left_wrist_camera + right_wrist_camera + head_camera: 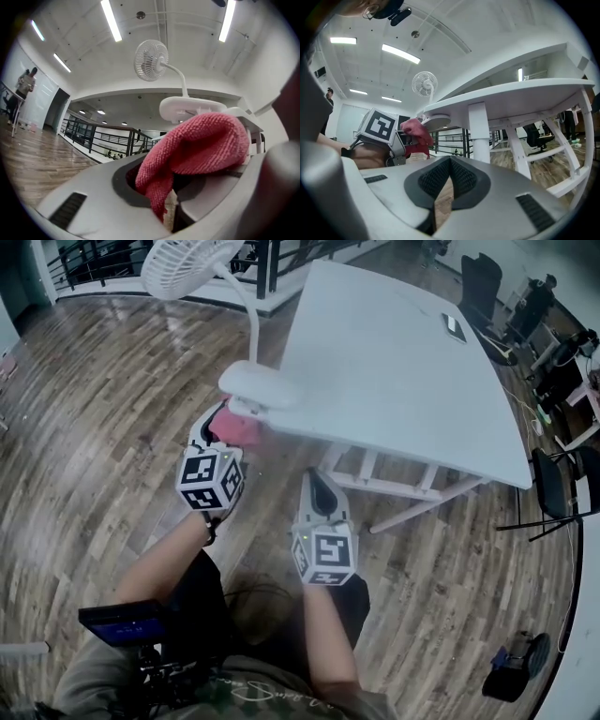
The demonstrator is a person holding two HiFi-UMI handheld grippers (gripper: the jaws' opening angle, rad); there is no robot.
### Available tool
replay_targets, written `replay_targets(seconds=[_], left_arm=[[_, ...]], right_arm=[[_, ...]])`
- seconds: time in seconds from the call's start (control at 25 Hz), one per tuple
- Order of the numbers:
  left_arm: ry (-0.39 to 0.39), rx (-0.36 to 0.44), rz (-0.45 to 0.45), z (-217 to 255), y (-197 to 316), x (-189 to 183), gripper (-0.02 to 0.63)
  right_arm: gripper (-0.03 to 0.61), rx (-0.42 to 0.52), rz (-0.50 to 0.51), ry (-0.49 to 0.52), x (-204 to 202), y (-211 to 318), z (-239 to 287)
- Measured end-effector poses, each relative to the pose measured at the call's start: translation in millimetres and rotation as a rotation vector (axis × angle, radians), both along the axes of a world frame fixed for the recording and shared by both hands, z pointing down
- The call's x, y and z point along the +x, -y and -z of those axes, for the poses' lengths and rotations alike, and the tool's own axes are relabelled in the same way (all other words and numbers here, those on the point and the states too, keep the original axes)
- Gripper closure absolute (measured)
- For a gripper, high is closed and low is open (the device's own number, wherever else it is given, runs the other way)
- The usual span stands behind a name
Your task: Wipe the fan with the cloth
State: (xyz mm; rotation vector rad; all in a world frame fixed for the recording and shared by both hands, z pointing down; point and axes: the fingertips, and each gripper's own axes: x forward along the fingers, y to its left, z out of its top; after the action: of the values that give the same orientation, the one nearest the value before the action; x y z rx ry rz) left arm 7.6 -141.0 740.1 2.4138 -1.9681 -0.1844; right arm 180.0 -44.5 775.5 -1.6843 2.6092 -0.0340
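White table [403,362] edge holds fan [187,266]; L claw [171,201] clamps pink cloth [197,145], R claw [440,192] closed, empty.

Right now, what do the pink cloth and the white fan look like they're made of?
The cloth looks like microfibre or terry, matte: nubby looped surface, soft folds. The fan is probably moulded plastic, smooth white: thin grille ribs, curved neck.

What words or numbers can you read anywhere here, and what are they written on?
No text here can be read for sure.
Shirt: curly writing, too blurred to read.
Marker cubes: black-and-white square patterns, not letters.
Small flat thing on the table: any print is too small to read.
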Motion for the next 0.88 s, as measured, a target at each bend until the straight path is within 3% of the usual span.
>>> replay_targets(seconds=[0.12,0.32,0.6,0.8,0.88], left_arm=[[-0.037,-0.006,0.065,-4,2,-22,0.529],[-0.069,-0.026,0.093,-15,-7,-38,0.529],[0.059,0.030,0.048,-6,-41,-15,0.529],[0.109,0.057,0.011,26,-81,5,0.529],[0.141,0.112,-0.007,49,-103,15,0.531]], right_arm=[[0.581,-0.002,-0.002,-0.010,2,3,-1],[0.581,-0.013,0.006,-0.007,1,6,-9],[0.581,0.022,-0.025,0.013,-4,3,4],[0.581,0.020,-0.036,0.005,-14,-17,33],[0.581,-0.004,-0.042,0.006,-16,-27,53]])
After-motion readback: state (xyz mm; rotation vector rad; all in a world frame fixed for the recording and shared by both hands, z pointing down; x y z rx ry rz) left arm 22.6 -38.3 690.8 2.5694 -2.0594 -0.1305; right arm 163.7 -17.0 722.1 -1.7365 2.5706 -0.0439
